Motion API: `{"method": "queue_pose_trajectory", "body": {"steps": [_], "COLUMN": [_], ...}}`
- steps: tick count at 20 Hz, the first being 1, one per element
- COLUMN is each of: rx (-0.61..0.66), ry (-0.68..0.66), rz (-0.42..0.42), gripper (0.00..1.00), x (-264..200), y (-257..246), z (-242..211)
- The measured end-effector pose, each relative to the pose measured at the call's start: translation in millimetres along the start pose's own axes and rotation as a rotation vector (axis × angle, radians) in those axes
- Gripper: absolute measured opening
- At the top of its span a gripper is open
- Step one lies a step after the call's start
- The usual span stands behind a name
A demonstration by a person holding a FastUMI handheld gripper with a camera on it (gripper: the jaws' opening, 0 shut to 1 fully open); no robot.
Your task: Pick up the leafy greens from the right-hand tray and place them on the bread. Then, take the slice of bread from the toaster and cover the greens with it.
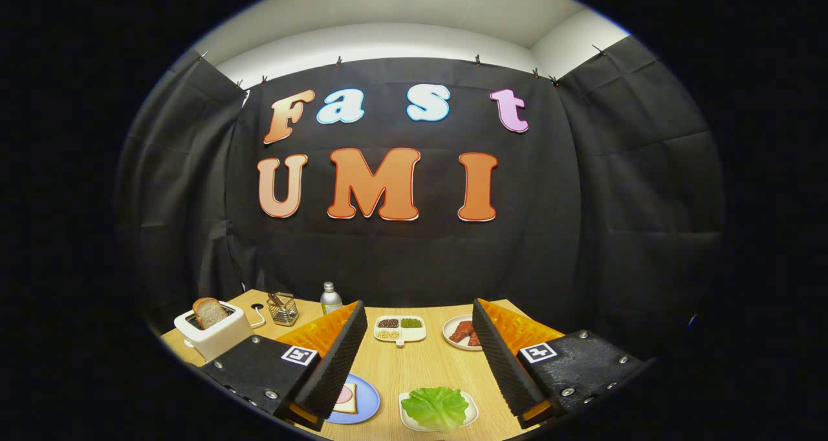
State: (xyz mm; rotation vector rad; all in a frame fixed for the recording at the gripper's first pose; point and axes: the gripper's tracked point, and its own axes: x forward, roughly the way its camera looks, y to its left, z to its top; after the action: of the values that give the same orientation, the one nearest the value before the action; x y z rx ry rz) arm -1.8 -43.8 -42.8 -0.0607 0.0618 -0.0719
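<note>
Gripper view puts my gripper [415,357] above the near end of a wooden table [414,363], fingers spread wide and holding nothing. Near me, between the fingers, the leafy greens [435,407] lie on a small white tray [407,416]: one bright green, crinkled leaf with pale veins, covering most of the tray. To its left, partly behind my left finger, a blue plate [369,399] carries a slice of bread [346,399] with something pink on top. Far left stands a white toaster [217,337] with a brown-crusted slice [209,311] sticking up from its slot. Farther back I see a wire basket [283,309], a small bottle [330,297], a divided dish [400,329] and a plate of red pieces [460,332].
</note>
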Motion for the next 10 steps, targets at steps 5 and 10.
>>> {"method": "queue_pose_trajectory", "body": {"steps": [5, 10], "rx": [-0.042, -0.045], "ry": [0.075, 0.177], "rz": [0.002, 0.029], "gripper": [0.98, 0.98], "x": [13.8, 18.9], "y": [-2.4, -5.2], "z": [-47.8, -104.1]}}
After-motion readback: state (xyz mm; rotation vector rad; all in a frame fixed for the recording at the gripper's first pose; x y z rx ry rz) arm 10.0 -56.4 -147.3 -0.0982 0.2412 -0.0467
